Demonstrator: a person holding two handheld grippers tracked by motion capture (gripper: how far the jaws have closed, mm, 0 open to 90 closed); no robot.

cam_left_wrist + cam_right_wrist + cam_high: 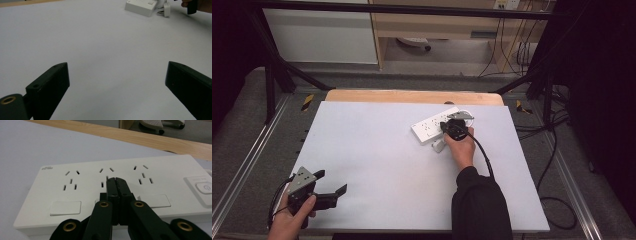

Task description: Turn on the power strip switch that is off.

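On the far right part of the white bench (377, 165), the white power strip (432, 126) lies flat, its far end covered by the right hand-held gripper (446, 125). This gripper's black jaws are fully together above the middle socket group, perhaps touching it; nothing is between them. A white plug adapter (439, 145), partly hidden, lies just beside the strip. Left hand-held gripper (332, 186) stands wide, holding nothing, near the bench's front left corner.

Both grippers black: left gripper (333, 192) has grey triangular top plate, brass-ringed holes, black cable. Right arm in black sleeve (479, 205).
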